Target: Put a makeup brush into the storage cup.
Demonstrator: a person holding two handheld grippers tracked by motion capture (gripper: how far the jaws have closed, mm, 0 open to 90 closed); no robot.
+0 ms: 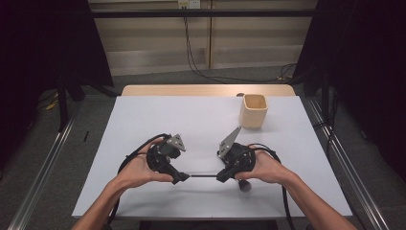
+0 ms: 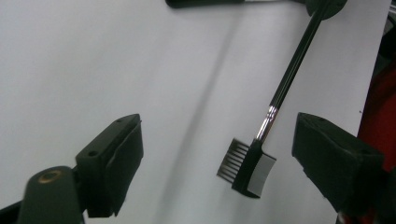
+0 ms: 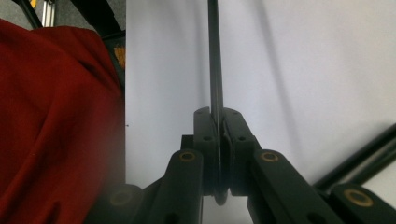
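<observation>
Right gripper [image 3: 219, 135] jaws clamped on the brush handle [image 3: 215, 60], which runs toward 12 o'clock. Left gripper [image 2: 217, 154] jaws spread, pads off the comb-brush head [image 2: 247, 165] lying between them over the white tabletop [image 1: 201, 115]. Wooden cup [image 1: 253, 110] at 1 o'clock, well apart.

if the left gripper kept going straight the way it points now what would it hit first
Probably the comb-and-brush head of the thin black brow tool, which sits between the open left gripper's jaws. Beyond it, along the handle, comes the right gripper clamped on the far end. Depth is unclear.
</observation>
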